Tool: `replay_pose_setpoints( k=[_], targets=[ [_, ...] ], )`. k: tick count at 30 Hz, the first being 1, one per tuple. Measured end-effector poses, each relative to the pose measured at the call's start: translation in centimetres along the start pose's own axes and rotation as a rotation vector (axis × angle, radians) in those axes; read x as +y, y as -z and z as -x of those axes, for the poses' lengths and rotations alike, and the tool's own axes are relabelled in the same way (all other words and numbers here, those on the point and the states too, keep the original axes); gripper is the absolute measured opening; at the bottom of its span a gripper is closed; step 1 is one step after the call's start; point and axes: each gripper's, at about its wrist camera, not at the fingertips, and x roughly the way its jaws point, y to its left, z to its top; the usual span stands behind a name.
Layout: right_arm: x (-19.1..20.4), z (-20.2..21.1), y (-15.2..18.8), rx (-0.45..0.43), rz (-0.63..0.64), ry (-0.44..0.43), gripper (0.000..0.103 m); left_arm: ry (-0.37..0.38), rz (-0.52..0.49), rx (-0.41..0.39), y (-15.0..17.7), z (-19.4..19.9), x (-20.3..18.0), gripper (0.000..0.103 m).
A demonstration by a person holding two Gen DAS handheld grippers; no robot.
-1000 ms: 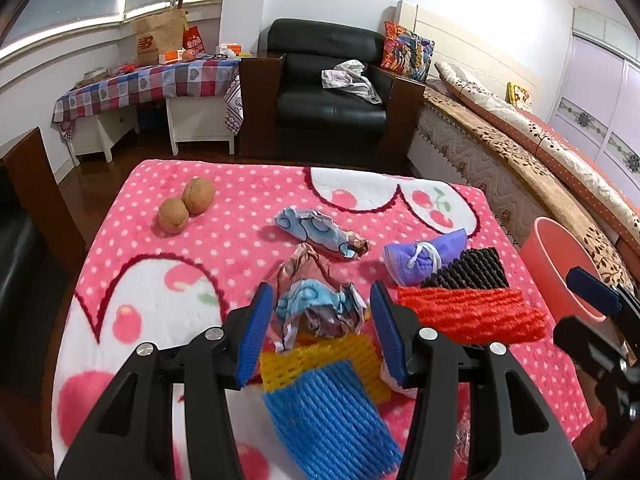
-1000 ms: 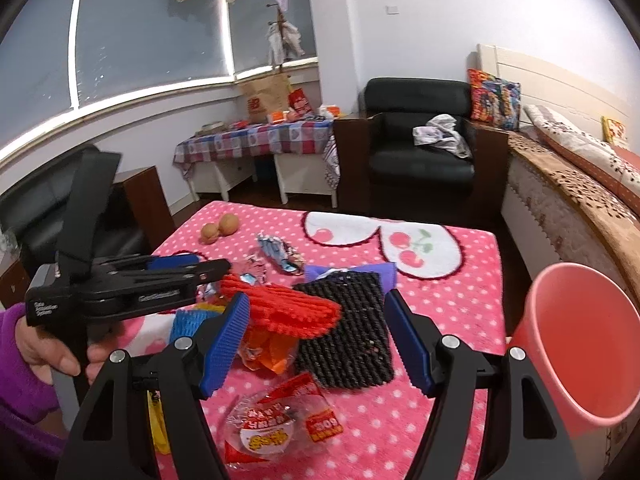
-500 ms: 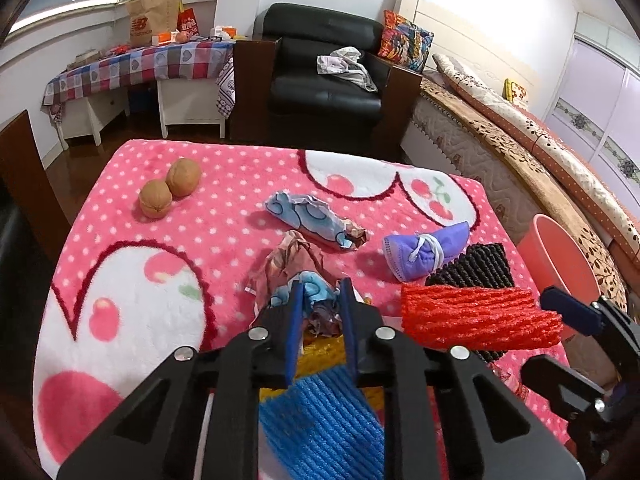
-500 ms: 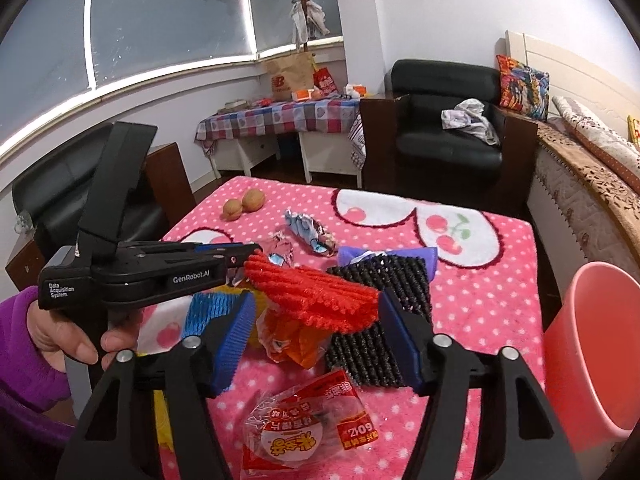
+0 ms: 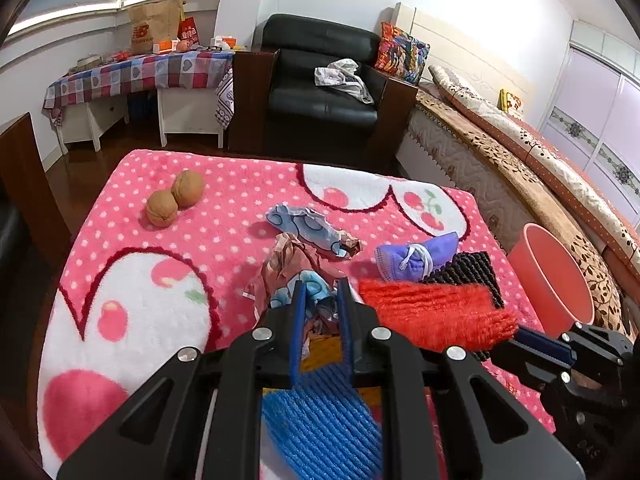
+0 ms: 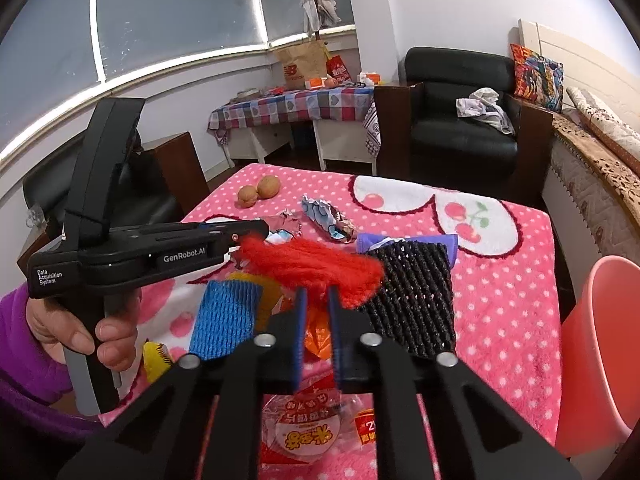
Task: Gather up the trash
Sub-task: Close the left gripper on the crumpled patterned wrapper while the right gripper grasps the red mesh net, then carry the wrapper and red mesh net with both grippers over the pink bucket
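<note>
- Since a second ago both grippers have gone from wide open to narrow. The left gripper (image 5: pixel 322 300) is closing on the crumpled wrapper (image 5: pixel 294 276), which sits squeezed between its blue pads; a second ago that wrapper lay loose between spread fingers.
- The right gripper (image 6: pixel 316 300) is likewise closing, its pads now pinching the near edge of the red foam net (image 6: pixel 316 264), which earlier lay free across the gap.
- I judge this to mean both pieces of trash are gripped and ready to lift; neither looks raised off the blanket (image 5: pixel 132 288) yet.
- Nearest in the left wrist view lie the blue foam net (image 5: pixel 320 424) and a yellow one under the fingers; only the right wrist view shows the clear snack bag (image 6: pixel 316 432) and orange wrapper (image 6: pixel 318 336) below the right fingers, and the person's hand (image 6: pixel 86 324) on the left handle.
- Farther out, a second wrapper (image 5: pixel 312 230), purple mask (image 5: pixel 416 258) and black foam net (image 6: pixel 412 296) remain to collect.
- The two walnuts (image 5: pixel 176 198) lie well apart near the far edge.
- The pink bin (image 5: pixel 550 276) stands just beside the table's right edge, its opening clearest in the left view.
</note>
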Motion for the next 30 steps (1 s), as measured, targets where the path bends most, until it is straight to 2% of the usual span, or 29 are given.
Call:
replay_pose_setpoints(
  k=[9,16,30],
  targets=[
    [-0.2,1.8,-0.2,-0.054,-0.013,-0.005,0.007,-0.001,-0.009,-0.037,-0.6,1.6,-0.7,0.015],
    [-1.2,4.0,-0.5,-0.101,-0.035,0.017,0.007,0.017,-0.04,-0.081,-1.6,3.0,-2.7,0.015],
    [-5.9,8.9,0.0,-0.186,-0.118,0.144,0.007,0.096,-0.121,-0.11,-2.6,3.4,-8.6,0.015]
  ],
)
